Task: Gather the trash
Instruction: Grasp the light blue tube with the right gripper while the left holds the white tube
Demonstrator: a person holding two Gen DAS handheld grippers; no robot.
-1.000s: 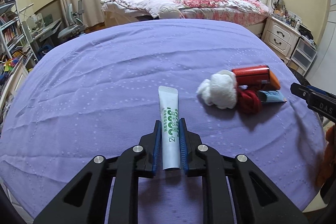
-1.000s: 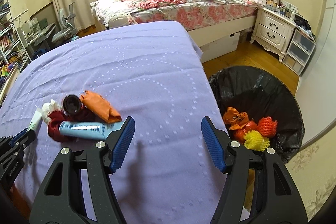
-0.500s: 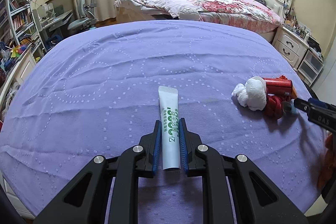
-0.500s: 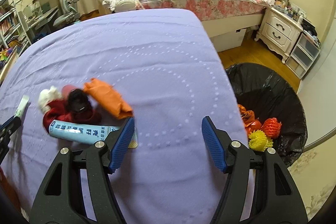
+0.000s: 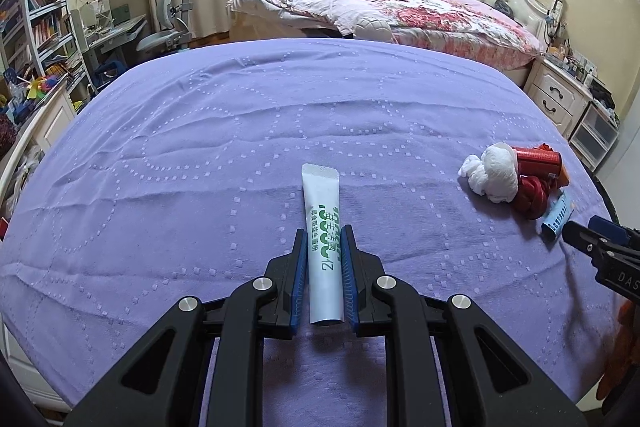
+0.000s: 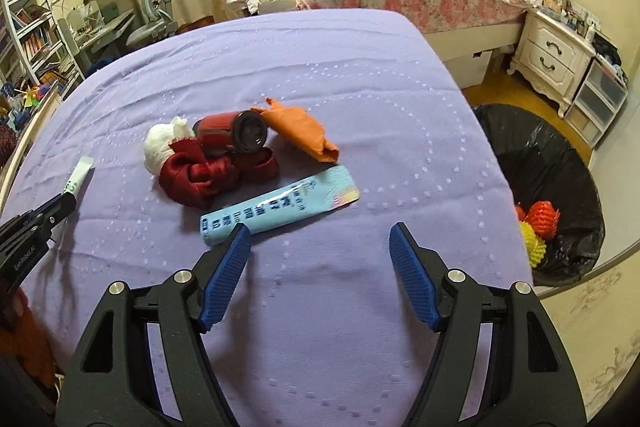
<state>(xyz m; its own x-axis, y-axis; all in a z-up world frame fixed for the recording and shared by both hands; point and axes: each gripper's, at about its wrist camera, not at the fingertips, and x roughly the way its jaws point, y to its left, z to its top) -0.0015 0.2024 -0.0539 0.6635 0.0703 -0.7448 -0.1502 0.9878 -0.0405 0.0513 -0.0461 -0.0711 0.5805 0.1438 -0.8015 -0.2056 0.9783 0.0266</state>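
The purple dotted cloth-covered bench (image 6: pixel 320 59) fills both views, and beside its right edge on the floor stands the round bin lined with a black plastic bag (image 6: pixel 560 163), already holding red and yellow foam fruit nets (image 6: pixel 538 227). On the cloth lies a small heap of rubbish: a crumpled dark red shiny wrapper (image 6: pixel 200 175), a wad of white tissue (image 6: pixel 160 147) touching it, a red cylindrical can lying on its side (image 6: pixel 230 135), a folded orange wrapper (image 6: pixel 300 131) and, nearest the right hand, a flat light blue tube with dark print (image 6: pixel 280 207).

The left gripper (image 5: pixel 324 259) is clamped on a white tube with green lettering (image 5: pixel 323 227), its blue pads pressed on the tube's lower half. The right gripper (image 6: pixel 320 255) holds nothing; its fingers (image 6: pixel 228 267) are spreading wider, the left tip just beside the blue tube's near end.

The step in hand looks like a pick-up by the right hand while the left carries its tube. Next, the right hand probably needs to shift left so the blue tube sits between the pads, close across its narrow width, then swing to the bin; the left's tube also awaits dropping.
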